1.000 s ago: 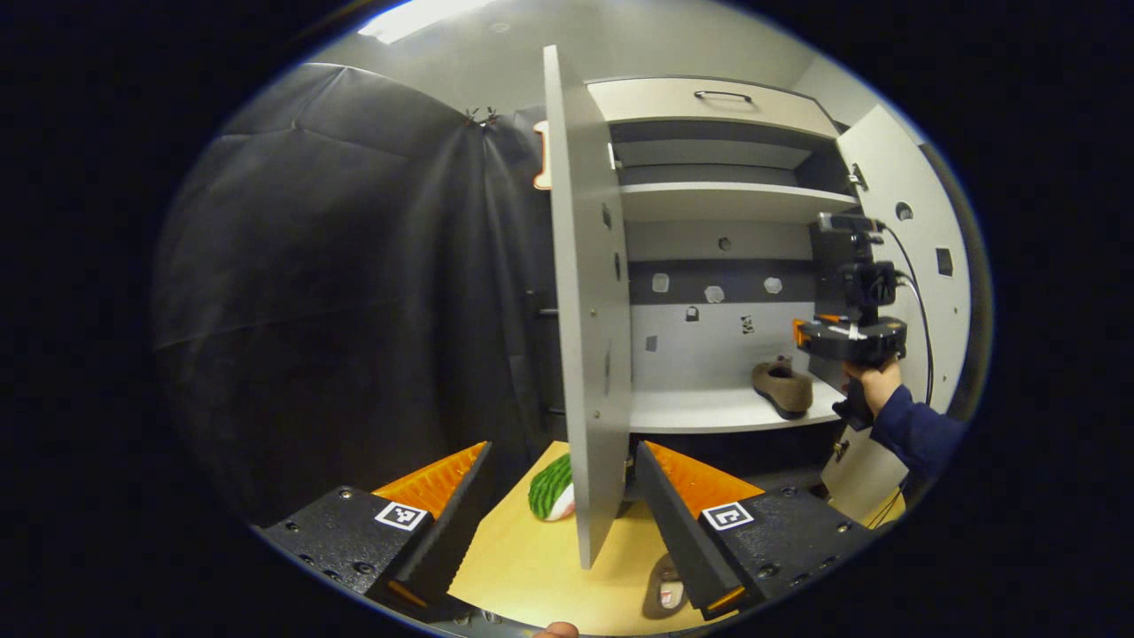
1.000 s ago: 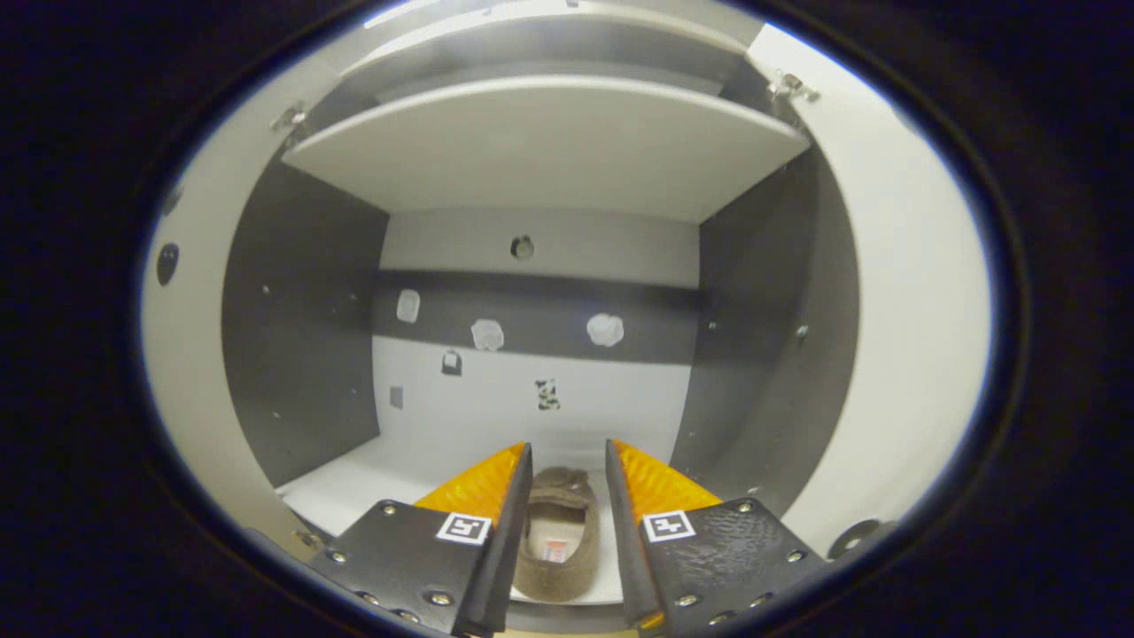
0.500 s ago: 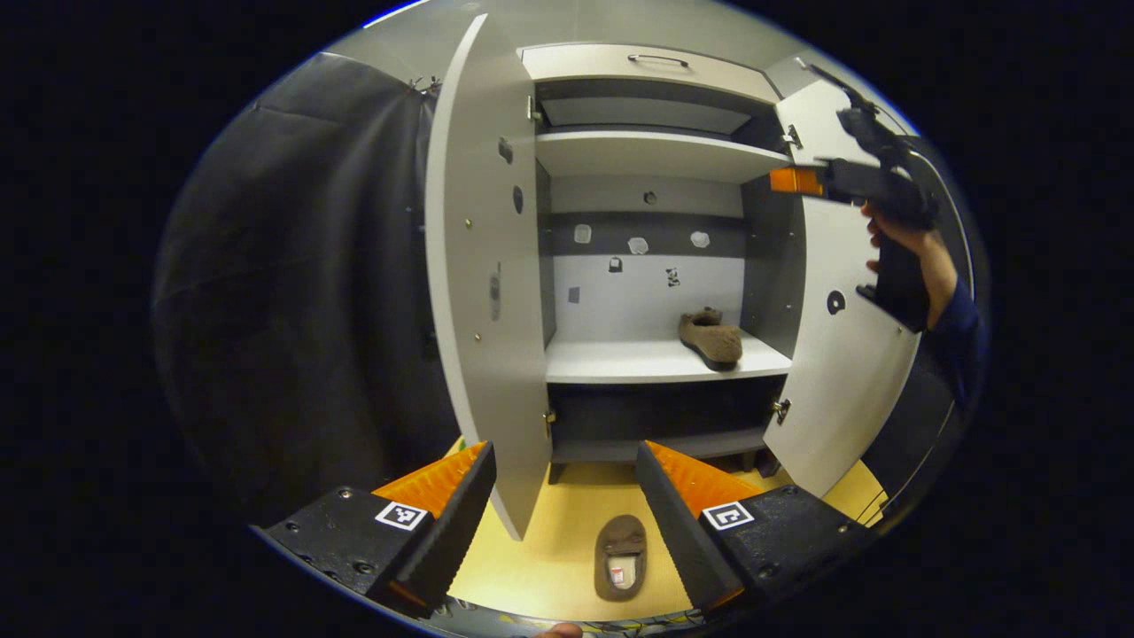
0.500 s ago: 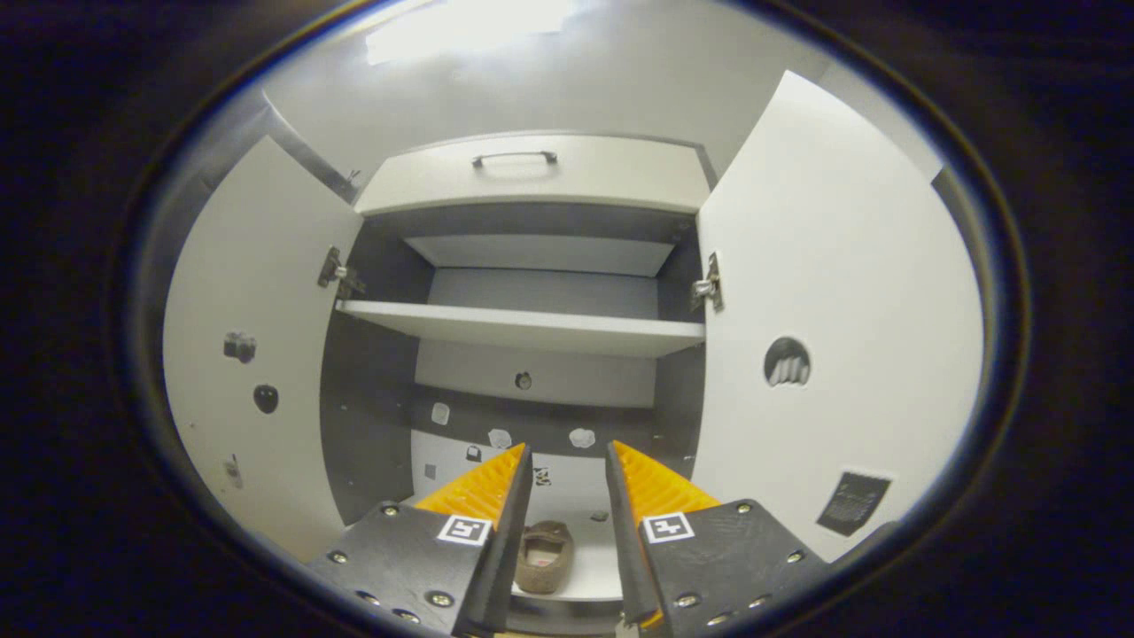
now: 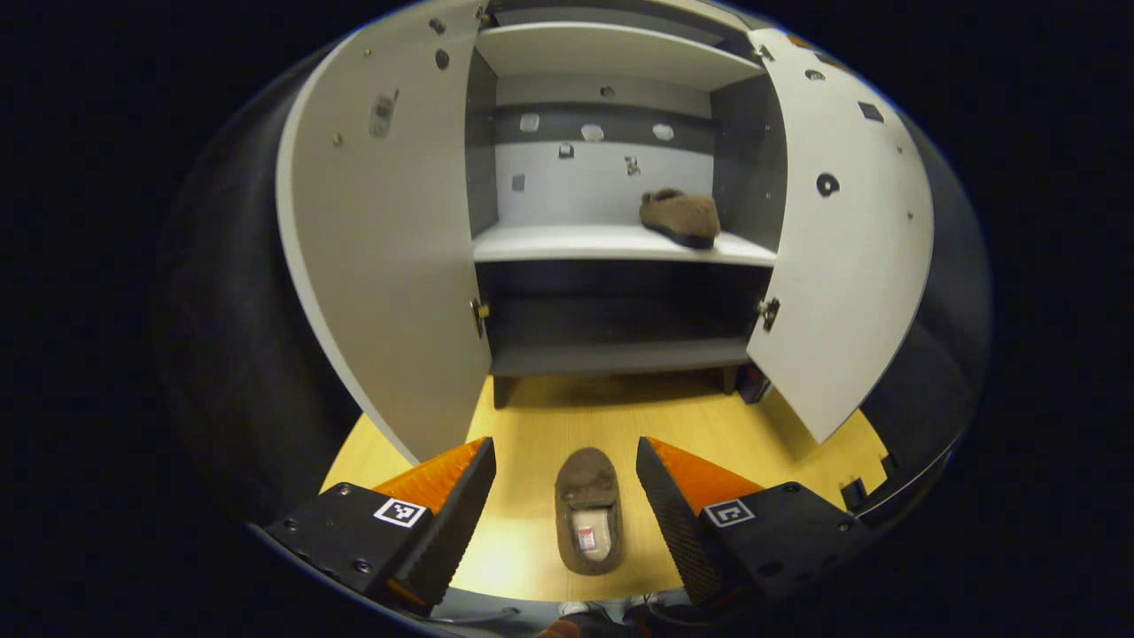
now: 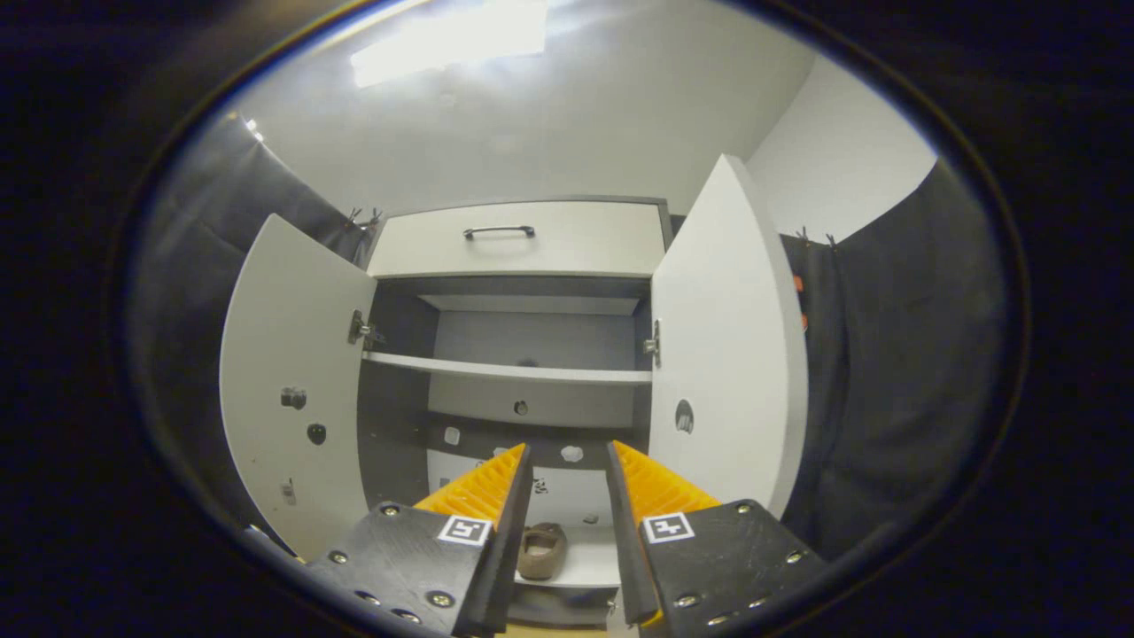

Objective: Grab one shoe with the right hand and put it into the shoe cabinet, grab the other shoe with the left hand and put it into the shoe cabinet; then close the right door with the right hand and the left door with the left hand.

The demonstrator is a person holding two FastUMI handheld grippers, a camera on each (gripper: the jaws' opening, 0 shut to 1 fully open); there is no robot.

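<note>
Shoe (image 5: 589,509) on the floor now lies between the left gripper's (image 5: 565,505) parted fingers; right gripper (image 6: 567,523), fingers apart and empty, has backed off the shelved shoe (image 6: 541,549), so the left grab comes next.

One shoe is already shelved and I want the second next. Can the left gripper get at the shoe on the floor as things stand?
Probably yes. The left gripper is open, and the shoe on the floor lies lengthwise in line with the gap between its fingers. The bare wooden floor around it holds nothing in the way.

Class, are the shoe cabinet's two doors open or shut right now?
Open: the left door and right door both swing outward, showing a shoe on the shelf.
</note>
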